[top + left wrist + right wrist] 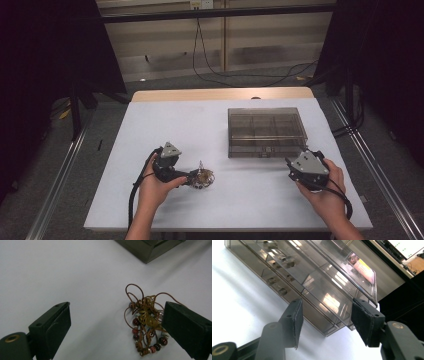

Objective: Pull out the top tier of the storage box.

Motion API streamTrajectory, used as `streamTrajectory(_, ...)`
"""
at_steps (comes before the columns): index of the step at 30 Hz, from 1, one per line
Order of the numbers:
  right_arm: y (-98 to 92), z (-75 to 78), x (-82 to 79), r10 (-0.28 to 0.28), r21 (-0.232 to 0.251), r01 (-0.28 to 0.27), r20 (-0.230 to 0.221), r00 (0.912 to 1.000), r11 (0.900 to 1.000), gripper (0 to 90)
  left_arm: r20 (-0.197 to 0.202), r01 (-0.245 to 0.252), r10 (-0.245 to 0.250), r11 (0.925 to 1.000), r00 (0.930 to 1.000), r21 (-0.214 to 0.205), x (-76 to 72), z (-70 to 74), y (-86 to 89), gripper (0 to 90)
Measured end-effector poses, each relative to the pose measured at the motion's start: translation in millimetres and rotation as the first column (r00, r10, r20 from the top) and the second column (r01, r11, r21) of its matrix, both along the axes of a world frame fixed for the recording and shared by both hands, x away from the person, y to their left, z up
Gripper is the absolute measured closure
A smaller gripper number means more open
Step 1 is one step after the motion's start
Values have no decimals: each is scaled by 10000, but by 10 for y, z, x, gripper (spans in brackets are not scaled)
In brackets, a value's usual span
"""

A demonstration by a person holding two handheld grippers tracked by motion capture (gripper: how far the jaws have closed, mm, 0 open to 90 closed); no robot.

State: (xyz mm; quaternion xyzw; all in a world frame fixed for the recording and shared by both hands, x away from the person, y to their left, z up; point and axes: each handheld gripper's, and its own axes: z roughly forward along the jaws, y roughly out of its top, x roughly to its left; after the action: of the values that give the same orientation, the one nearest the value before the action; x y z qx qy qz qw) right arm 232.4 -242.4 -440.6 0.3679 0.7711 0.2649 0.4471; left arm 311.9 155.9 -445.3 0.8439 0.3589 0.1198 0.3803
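- While the smoky clear box (266, 131) sits right of centre in the high view, its long axis runs left-right.
- Right gripper (325, 322), jaws parted and empty, faces its lower-right corner.
- Left gripper (116, 327), jaws spread, brackets the tangled beaded bracelet (145, 325), lower centre, ungrasped.

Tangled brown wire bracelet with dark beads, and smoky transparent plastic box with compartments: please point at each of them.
Tangled brown wire bracelet with dark beads (146, 322), left gripper view, on its brass leaf ornament.
Smoky transparent plastic box with compartments (265, 131), high view, on its closed lid's middle.
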Motion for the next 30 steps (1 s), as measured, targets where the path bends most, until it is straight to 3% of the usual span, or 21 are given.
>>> streamTrajectory(9,-99,-4,3,-292,479,296,-90,9995,9984,392,-106,226,-229,9993,9997,-298,35,10,-173,86)
streamTrajectory(19,-181,0,19,-486,995,499,-154,9987,9938,369,216,355,-343,9975,9992,-610,94,74,-350,105)
streamTrajectory(21,-194,1,23,-541,1037,552,-136,9984,9931,364,113,355,-347,9965,9993,-756,98,70,-400,108)
streamTrajectory(30,-302,25,21,-704,1720,736,-247,9972,9823,356,223,639,-626,9959,9978,-633,121,79,-562,148)
